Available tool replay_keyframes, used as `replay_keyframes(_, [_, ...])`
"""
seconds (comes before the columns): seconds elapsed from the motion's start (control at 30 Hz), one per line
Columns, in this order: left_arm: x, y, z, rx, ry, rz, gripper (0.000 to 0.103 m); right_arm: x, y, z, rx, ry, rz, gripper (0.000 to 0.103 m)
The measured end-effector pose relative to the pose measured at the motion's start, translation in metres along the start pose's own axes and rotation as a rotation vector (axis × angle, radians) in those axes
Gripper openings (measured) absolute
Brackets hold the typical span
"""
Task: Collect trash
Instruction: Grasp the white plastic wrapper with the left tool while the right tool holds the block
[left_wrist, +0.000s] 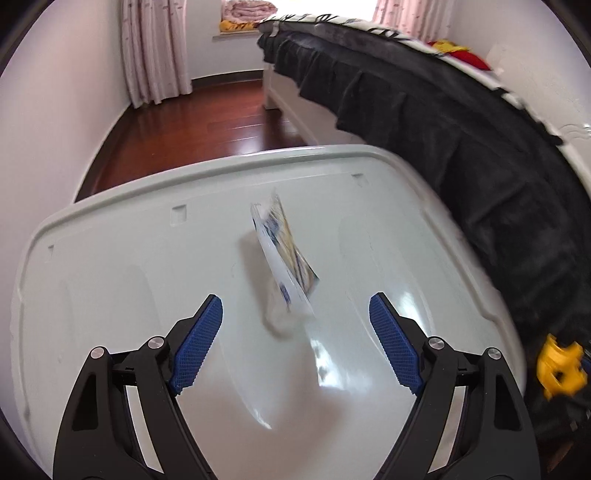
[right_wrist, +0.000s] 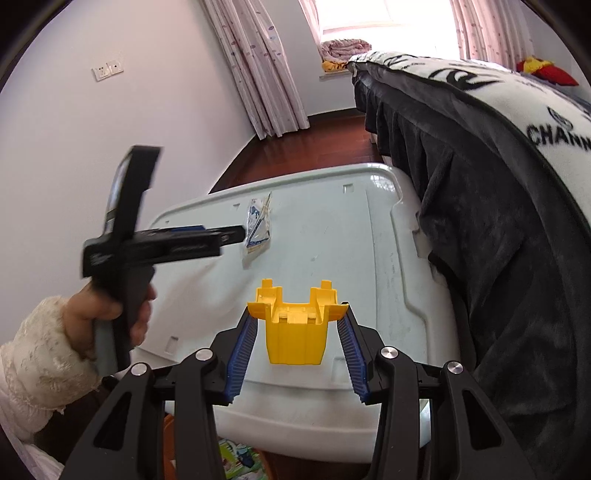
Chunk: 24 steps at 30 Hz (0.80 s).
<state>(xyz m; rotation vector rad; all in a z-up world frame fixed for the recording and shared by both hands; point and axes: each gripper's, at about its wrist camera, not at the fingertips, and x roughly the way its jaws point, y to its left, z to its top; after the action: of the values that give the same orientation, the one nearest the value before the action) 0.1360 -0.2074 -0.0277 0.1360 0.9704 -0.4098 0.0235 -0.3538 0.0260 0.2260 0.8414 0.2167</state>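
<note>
Beside the bed (right_wrist: 480, 184), a wrapper (left_wrist: 284, 266) lies uncollected on the bin lid (left_wrist: 129, 258) before the left gripper (left_wrist: 295, 325), jaws wide and empty, while the right gripper (right_wrist: 297, 328) clamps a yellow plastic piece (right_wrist: 295, 332).

To the right of the right gripper (right_wrist: 297, 325), the white bed blanket (right_wrist: 517, 110) carries black lettering reading "CHANN", cut off at the frame edge. Print on the plastic wrapper (right_wrist: 258, 225) ahead is too small to read.
</note>
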Motion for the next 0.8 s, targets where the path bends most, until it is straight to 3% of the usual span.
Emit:
replay_keyframes(0.33, [0.069,-0.001,0.017,-0.037,0.109,0.079,0.080,0.007,-0.011,0.007,0.018,-0.005,0.020,0.045])
replay_keyframes(0.6, [0.079,0.002,0.018,-0.036,0.098,0.090,0.082,0.011,-0.016,0.004,0.038,0.010,0.020,0.046])
replay_keyframes(0.8, [0.073,0.000,0.018,-0.003,0.095,0.064,0.040,0.013,-0.014,0.001,0.039,0.019,0.022,0.046])
